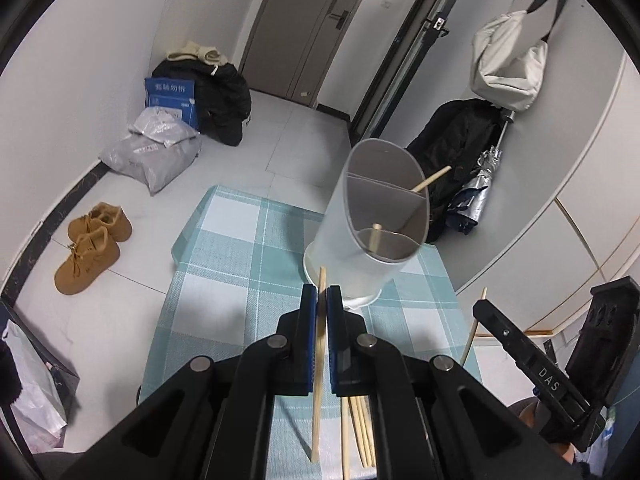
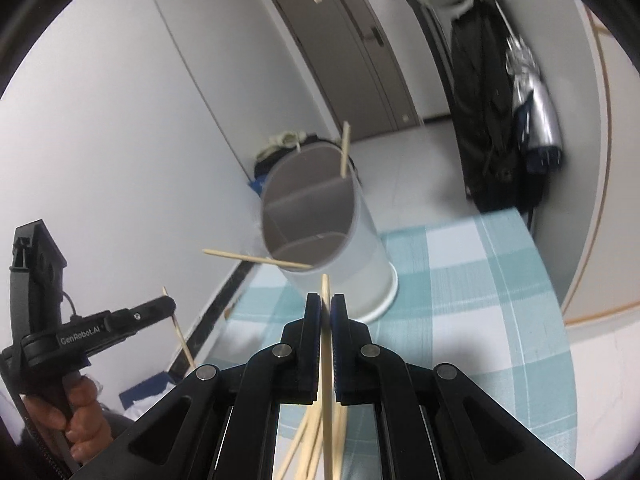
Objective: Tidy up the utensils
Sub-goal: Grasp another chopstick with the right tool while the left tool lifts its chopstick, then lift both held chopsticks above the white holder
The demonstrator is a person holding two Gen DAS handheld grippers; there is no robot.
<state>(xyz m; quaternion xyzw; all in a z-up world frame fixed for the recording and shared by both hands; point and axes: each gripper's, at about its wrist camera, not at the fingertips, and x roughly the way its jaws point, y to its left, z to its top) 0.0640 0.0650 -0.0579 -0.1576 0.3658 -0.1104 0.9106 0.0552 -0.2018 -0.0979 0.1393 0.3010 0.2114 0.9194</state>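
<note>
Chopsticks everywhere, view by view.

Left wrist view: left tongs (image 1: 322, 294) clamped on one pale bamboo chopstick (image 1: 319, 364), gripped near its upper end, tip poking just above the pads. Ahead stands a frosted white cylindrical holder with a grey divider (image 1: 360, 248) on the teal-checked worktop (image 1: 224, 280); one stick (image 1: 424, 188) leans in its far compartment, another (image 1: 375, 238) stands in the near one. Loose chopsticks (image 1: 360, 436) lie on the cloth below the tongs.

Right wrist view: right tongs (image 2: 326, 302) clamped on a second bamboo chopstick (image 2: 327, 364), close to its top. Holder sits just beyond, mouth tilted toward camera.

Handling judgement: sticks are light, stiff, smooth and narrow, likely to pivot between pads. Mid-shaft hold would steady them; end grip suits dropping tip-first into a compartment.
</note>
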